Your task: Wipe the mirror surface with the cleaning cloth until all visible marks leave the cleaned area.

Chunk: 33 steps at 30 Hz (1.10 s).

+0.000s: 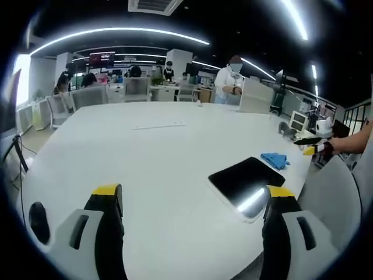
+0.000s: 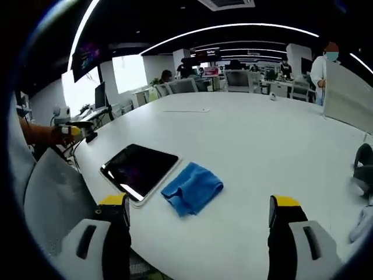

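Note:
The mirror, a dark rectangular slab with a thin white edge, lies flat near the white table's front edge and reflects a ceiling light. A crumpled blue cleaning cloth lies just beyond its far corner. In the right gripper view the cloth sits right of the mirror, touching its edge. My left gripper is open above the table, the mirror by its right jaw. My right gripper is open just short of the cloth, holding nothing. Each gripper also appears small in the other view, held by a hand.
The big white table stretches far back. A grey chair back stands at the table edge by the mirror. Dark objects lie at the right. A thin strip lies mid-table. Chairs, desks and people stand beyond.

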{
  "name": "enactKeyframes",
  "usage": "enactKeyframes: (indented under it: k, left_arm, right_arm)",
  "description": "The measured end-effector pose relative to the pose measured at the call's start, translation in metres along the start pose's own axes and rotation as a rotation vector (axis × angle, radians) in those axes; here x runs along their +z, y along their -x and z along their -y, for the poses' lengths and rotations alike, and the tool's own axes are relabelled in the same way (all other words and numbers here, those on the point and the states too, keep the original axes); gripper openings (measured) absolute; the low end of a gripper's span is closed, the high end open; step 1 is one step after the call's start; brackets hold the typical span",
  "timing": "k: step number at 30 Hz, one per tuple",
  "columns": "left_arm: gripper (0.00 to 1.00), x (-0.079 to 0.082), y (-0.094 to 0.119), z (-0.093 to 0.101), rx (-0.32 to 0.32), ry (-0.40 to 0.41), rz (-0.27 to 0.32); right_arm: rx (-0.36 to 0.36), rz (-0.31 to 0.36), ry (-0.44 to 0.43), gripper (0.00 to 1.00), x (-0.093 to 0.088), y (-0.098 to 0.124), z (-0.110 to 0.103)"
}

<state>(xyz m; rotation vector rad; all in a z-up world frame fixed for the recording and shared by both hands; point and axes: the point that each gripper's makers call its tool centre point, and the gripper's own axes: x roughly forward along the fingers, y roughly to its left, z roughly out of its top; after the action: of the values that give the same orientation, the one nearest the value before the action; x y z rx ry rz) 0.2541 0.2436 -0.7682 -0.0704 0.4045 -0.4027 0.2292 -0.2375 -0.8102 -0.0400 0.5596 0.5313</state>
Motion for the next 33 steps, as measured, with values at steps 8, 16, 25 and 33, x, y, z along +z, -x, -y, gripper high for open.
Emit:
enactKeyframes:
  k: [8,16,25,33]
  left_arm:
    - [0.99,0.002,0.001,0.003,-0.007,-0.011,-0.003]
    - [0.99,-0.002,0.006,0.003,0.002,-0.007,-0.013]
    - [0.99,-0.006,0.009,0.001,0.013,-0.001,-0.016]
    - [0.99,-0.008,0.008,0.001,0.015,0.005,-0.015]
  right_arm:
    - [0.014,-0.002,0.001,0.99,-0.003,-0.004,-0.006]
    - [0.014,0.001,-0.008,0.99,-0.004,-0.003,-0.005]
    - [-0.012,-0.008,-0.001,0.98,-0.009,-0.004,0.0]
    - [0.006,-0.009,-0.023,0.99,-0.012,-0.007,-0.008]
